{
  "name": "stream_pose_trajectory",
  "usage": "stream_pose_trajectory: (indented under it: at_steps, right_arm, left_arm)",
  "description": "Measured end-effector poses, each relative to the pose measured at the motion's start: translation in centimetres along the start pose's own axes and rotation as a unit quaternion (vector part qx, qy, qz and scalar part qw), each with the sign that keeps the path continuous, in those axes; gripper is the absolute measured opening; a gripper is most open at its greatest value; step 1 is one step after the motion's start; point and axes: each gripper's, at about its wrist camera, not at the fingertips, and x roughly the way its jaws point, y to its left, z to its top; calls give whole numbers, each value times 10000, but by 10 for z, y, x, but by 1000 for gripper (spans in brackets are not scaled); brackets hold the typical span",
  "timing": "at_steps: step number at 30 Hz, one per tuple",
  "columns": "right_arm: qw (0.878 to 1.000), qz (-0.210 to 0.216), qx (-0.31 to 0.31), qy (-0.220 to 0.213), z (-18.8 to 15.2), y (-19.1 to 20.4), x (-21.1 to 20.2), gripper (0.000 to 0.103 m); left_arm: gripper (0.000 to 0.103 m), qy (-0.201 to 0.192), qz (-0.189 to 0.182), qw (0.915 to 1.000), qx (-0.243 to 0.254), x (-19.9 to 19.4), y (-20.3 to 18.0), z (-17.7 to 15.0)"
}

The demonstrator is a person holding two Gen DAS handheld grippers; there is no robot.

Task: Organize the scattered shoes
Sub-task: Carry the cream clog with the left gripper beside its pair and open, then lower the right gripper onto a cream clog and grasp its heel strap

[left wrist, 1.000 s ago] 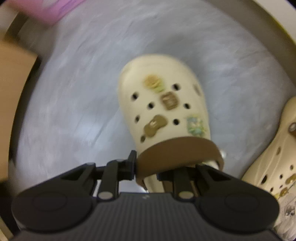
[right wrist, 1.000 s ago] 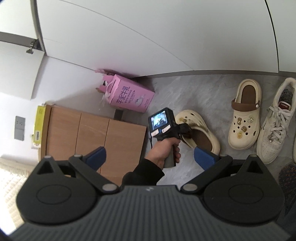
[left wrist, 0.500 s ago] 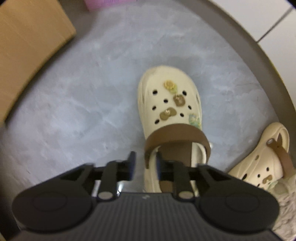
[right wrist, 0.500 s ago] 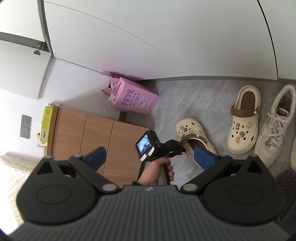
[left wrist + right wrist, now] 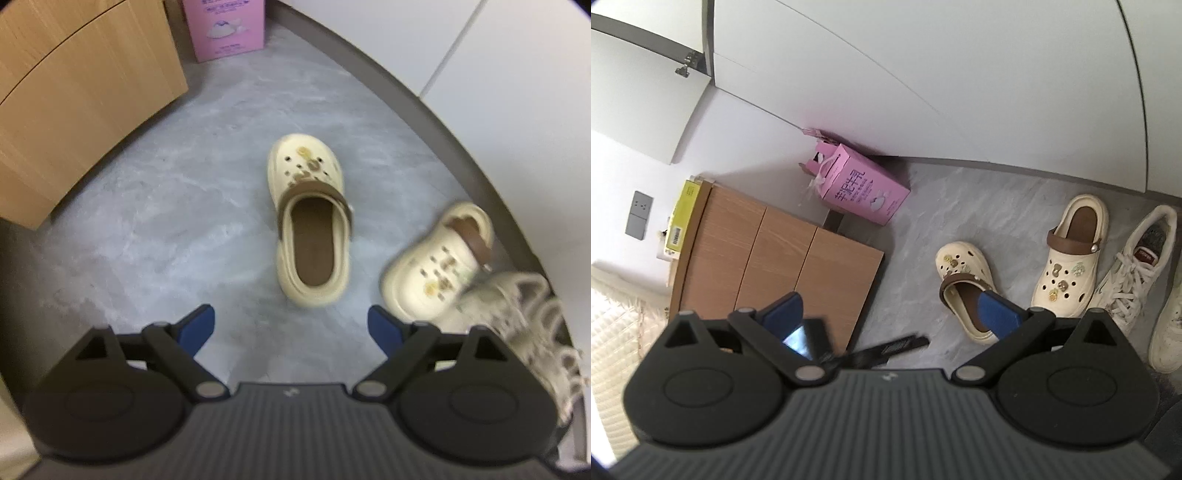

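Blue-tipped left hand-held gripper (image 5: 291, 328) gapes wide, empty.

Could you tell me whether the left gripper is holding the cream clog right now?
No, the left gripper is open, and the cream clog lies on the floor ahead of its fingers.

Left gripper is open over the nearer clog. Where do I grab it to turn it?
Take the clog by its heel rim, coming from the heel end that faces the left gripper. The thin wall around the open footbed should fit between the fingers; the brown strap is flipped forward, leaving the heel clear.
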Motion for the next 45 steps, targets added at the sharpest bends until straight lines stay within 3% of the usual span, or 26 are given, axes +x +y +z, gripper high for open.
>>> stream_pose_trajectory:
  at_steps: [5, 11, 17, 19, 22, 24, 27, 31, 33, 35, 37, 38, 40, 41, 45]
  right_arm:
    - [9999, -110, -85, 30, -7, 1, -5, 103]
    - [9995, -268, -165, 104, -13, 2, -6, 103]
    - [9990, -359, -214, -127, -18, 2, -8, 103]
    - [9976, -590, -275, -229, -18, 4, -3, 103]
    - [9977, -638, -186, -136, -20, 5, 7, 103]
    - [9985, -375, 60, 403, -19, 2, 33, 103]
    - [9978, -375, 174, 523, -12, 3, 52, 103]
    - [9883, -1232, -803, 393, 16, 33, 111, 103]
    - [9838, -1415, -1070, 252, 21, 41, 141, 103]
    - [9836, -1410, -1111, 200, 21, 40, 161, 103]
    - [9852, -1218, -1076, 540, 16, 31, 199, 103]
    - [9785, -1271, -1297, 983, 6, 21, 237, 103]
    - [9718, -1423, -1504, 1124, 1, 16, 260, 103]
    - [9643, -1635, -1656, 1267, -8, 2, 293, 103]
    - [9675, -1583, -1359, 1427, -17, -34, 351, 103]
  left_arm:
    - [100, -186, 233, 9995, 79, -56, -2, -19]
    - [103, -297, 8, 9991, -298, -113, 4, -50]
    - [103, -738, 90, 9956, -563, -155, 20, -75]
    - [103, -877, 110, 9940, -649, -165, 28, -84]
    - [103, -1017, 199, 9917, -756, -169, 35, -86]
    - [103, -1055, 255, 9907, -814, -166, 38, -81]
    - [103, -1081, 366, 9893, -907, -166, 43, -78]
    - [103, -1182, 460, 9857, -1113, -171, 51, -77]
    - [103, -1156, 490, 9852, -1163, -174, 51, -79]
    - [103, -1174, 372, 9837, -1309, -180, 52, -81]
    - [103, -1309, 201, 9806, -1442, -189, 51, -81]
    - [103, -1413, 147, 9789, -1468, -195, 50, -79]
    - [103, -1619, 238, 9767, -1387, -206, 45, -73]
    - [103, -1695, 244, 9754, -1386, -211, 43, -70]
    - [103, -1888, -361, 9644, -1815, -227, 51, -66]
